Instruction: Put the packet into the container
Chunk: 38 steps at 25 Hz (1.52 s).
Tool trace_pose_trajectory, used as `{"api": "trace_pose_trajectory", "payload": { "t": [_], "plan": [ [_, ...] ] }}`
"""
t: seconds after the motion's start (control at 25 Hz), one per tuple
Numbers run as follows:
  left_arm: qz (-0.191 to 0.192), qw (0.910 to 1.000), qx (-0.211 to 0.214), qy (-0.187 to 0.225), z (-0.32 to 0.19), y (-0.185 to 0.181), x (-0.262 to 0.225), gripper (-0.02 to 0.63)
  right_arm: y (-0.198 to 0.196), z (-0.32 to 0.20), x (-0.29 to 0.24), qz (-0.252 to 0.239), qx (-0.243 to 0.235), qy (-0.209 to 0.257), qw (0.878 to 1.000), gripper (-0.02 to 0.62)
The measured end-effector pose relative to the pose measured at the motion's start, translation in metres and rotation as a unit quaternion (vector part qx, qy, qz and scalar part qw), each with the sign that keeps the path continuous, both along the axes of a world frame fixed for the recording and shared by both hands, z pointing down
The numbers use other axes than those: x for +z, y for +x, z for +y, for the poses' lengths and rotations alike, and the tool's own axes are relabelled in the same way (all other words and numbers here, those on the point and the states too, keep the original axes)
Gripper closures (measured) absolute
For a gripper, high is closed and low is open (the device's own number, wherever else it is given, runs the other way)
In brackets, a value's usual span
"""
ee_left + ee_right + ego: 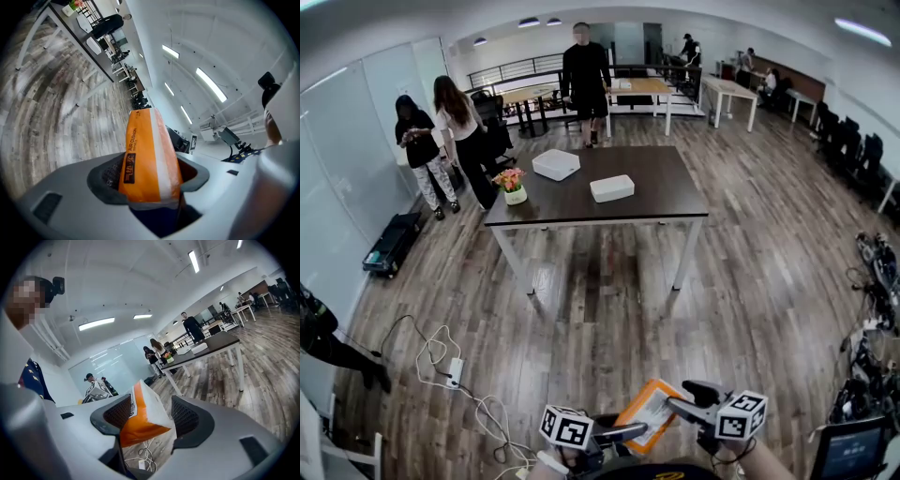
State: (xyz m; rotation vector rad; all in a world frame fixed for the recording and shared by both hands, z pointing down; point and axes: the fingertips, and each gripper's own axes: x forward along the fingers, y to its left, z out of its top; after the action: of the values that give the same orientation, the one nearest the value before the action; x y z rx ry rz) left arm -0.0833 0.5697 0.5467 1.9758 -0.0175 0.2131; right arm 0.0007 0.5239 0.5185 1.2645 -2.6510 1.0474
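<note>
The packet is a flat, soft pouch with orange faces, a white panel and a white band along one edge. The left gripper view shows black print down its orange side reading "AIR CUSHION". It hangs in the air at the bottom of the head view, over the floor and well apart from the table, held up between the two tools.

The left gripper is clamped on one end of it, and in the left gripper view its dark textured pads press both faces, so that end of the pouch is buried in the jaw throat. The right gripper has its jaws spread wide. A corner of the packet sits between them, leaning on one meshed pad with a clear gap to the other. Each tool carries a white cube with black square markers.

Far ahead stands a dark, smooth rectangular table on pale legs. On it are a squarish white container with rounded corners and a flatter oblong white container. They lie apart, and their insides cannot be seen from here. A small pot of pink and orange flowers sits near the table's left corner.

The floor is grey-brown wood plank. A white cable and power strip trail across it at the left. Several people stand beyond the table.
</note>
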Motion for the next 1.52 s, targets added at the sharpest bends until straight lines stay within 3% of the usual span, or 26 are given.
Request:
{"api": "trace_pose_trajectory", "payload": {
  "t": [0.32,0.6,0.68,0.96,1.36,1.52],
  "plan": [
    [0.017,0.9981,0.059,0.007,-0.028,-0.020,-0.003,0.347,-0.025,-0.022,0.005,-0.017,-0.040,-0.029,0.999,0.324],
    [0.010,0.9978,0.065,0.007,-0.058,-0.020,-0.001,0.347,-0.032,-0.049,0.011,-0.033,-0.072,-0.038,0.996,0.330],
    [0.006,0.9983,0.058,0.001,-0.070,-0.020,0.001,0.347,-0.032,-0.061,0.014,-0.040,-0.077,-0.042,0.995,0.378],
    [0.003,0.9995,0.028,-0.016,-0.134,-0.001,0.010,0.347,-0.009,-0.128,0.018,-0.082,-0.071,-0.044,0.993,0.435],
    [0.047,0.9978,-0.043,-0.020,-0.256,0.060,-0.012,0.336,0.063,-0.245,-0.004,-0.135,-0.037,-0.046,0.989,0.469],
    [0.052,0.9936,-0.093,-0.037,-0.297,0.071,-0.015,0.325,0.086,-0.281,-0.011,-0.154,-0.033,-0.046,0.986,0.479]
  ]
}}
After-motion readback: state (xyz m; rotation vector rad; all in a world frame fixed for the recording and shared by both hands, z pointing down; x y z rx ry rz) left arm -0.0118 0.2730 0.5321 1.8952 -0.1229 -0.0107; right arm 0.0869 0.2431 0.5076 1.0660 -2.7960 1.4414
